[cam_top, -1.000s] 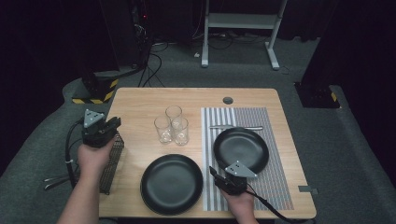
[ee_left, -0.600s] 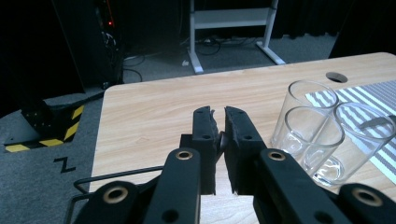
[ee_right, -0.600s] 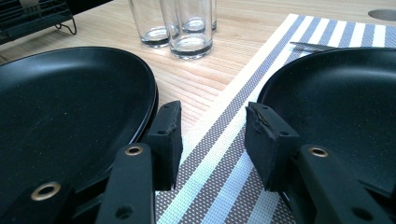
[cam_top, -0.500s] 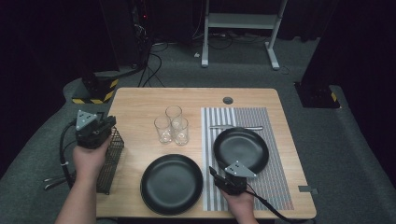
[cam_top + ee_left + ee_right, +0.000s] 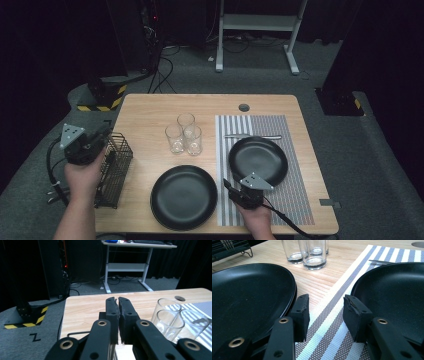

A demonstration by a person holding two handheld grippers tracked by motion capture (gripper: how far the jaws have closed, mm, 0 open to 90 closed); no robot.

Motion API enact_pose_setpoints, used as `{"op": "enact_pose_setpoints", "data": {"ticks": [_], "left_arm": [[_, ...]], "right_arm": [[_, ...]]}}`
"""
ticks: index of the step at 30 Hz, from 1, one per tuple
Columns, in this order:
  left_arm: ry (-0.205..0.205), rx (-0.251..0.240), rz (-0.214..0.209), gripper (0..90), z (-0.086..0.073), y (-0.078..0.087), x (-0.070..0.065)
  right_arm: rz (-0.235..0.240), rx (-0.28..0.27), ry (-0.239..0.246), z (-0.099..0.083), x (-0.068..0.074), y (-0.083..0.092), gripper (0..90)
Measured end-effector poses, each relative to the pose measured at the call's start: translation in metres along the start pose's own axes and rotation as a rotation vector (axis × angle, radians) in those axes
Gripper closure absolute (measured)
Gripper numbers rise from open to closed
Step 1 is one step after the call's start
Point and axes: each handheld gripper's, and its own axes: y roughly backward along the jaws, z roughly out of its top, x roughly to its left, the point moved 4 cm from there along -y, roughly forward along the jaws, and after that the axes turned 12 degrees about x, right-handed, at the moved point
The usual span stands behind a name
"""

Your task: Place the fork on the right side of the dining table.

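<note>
The left gripper (image 5: 118,301) has just been closing; its jaws now meet with nothing between them, and it has drifted leftward off the table edge since the earlier frame. The black wire-mesh basket (image 5: 114,167) sits just right of it. The right gripper (image 5: 325,312) stays put, jaws apart and empty, between the two round black plates (image 5: 244,292) (image 5: 397,287) over the striped woven placemat (image 5: 329,322).

surface: wooden worktop (image 5: 150,107) | left edge: black wire basket (image 5: 114,167) | centre: three clear glasses (image 5: 183,134) | front: black plate (image 5: 184,196) | right: striped placemat (image 5: 295,192) bearing second black plate (image 5: 258,160)
</note>
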Motion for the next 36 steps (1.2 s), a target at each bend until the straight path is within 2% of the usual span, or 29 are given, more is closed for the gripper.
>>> {"op": "enact_pose_setpoints", "data": {"ticks": [2,6,9,17,24,36], "left_arm": [[0.003,-0.006,0.001,86.8,-0.001,0.0,0.002],[-0.014,-0.003,0.005,86.4,-0.002,-0.003,-0.001],[-0.018,0.021,0.004,85.6,-0.005,-0.006,-0.002],[-0.019,0.017,0.001,86.5,-0.005,-0.003,-0.002],[-0.01,-0.01,0.001,86.7,-0.002,0.001,-0.002],[-0.003,-0.083,0.011,86.8,0.006,0.016,-0.002]], "right_arm": [[-0.002,0.0,0.0,0.0,0.0,0.0,56.3],[0.0,0.001,-0.002,0.0,-0.001,-0.001,56.3],[0.002,-0.005,-0.003,0.001,-0.001,0.0,56.2],[0.002,-0.014,-0.012,0.002,-0.001,0.002,56.2],[-0.001,-0.021,-0.007,0.002,-0.002,0.003,56.2],[-0.014,-0.029,0.008,0.003,-0.001,0.005,56.2]]}}
